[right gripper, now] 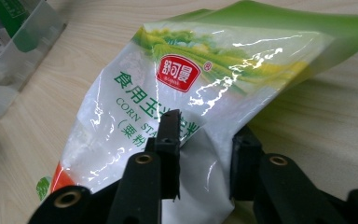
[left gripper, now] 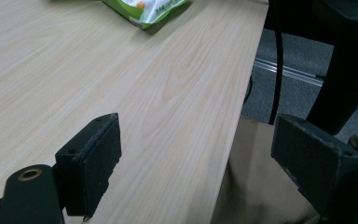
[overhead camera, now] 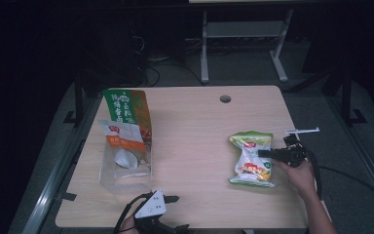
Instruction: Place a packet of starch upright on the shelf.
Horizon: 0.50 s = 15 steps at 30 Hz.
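Note:
A green and white bag of corn starch [overhead camera: 251, 158] lies on the right side of the wooden table [overhead camera: 195, 126]. My right gripper [overhead camera: 262, 153] reaches it from the right edge. In the right gripper view the two black jaws pinch a raised fold of the bag [right gripper: 191, 93], so this gripper [right gripper: 205, 135] is shut on it. My left gripper [overhead camera: 181, 212] rests at the table's near edge, jaws wide apart and pointing right. Between its jaws in the left gripper view [left gripper: 196, 135] is bare wood and the table edge, with a corner of the bag [left gripper: 149, 9] far ahead.
A clear plastic box [overhead camera: 125, 165] holding packets stands at the left, with a green and orange bag [overhead camera: 126, 109] leaning behind it. A round cable hole [overhead camera: 225, 99] sits near the far edge. The clear plastic box [right gripper: 14, 51] also appears in the right gripper view's top left.

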Tool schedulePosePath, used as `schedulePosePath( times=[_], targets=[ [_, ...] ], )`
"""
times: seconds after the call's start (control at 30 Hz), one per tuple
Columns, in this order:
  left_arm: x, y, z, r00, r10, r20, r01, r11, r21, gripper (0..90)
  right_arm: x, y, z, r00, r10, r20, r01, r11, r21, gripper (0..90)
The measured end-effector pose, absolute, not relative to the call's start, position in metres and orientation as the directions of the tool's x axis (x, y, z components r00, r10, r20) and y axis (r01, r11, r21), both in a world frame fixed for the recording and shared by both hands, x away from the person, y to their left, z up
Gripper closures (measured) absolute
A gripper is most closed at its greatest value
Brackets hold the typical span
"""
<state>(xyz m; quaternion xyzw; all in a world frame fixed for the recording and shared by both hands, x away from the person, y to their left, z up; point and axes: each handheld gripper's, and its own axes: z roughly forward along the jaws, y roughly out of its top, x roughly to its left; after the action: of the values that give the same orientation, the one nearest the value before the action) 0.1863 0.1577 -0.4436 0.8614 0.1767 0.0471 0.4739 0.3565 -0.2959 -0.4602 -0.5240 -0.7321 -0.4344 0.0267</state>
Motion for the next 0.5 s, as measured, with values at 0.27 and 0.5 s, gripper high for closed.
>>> schedulePosePath(
  times=[0.27, 0.5],
  targets=[
    [0.186, 0.158, -0.444, 0.933, 0.35, -0.087, 0.261, -0.488, 0.833, 15.7, 0.352, -0.294, -0.452, -0.458, 0.752, 0.474, 0.782, 0.088, 0.617, 84.4],
    [0.186, 0.158, -0.443, 0.932, 0.351, -0.086, 0.26, -0.487, 0.834, 15.7, 0.34, -0.286, -0.43, -0.494, 0.751, 0.438, 0.742, 0.102, 0.662, 86.5]
  ],
)
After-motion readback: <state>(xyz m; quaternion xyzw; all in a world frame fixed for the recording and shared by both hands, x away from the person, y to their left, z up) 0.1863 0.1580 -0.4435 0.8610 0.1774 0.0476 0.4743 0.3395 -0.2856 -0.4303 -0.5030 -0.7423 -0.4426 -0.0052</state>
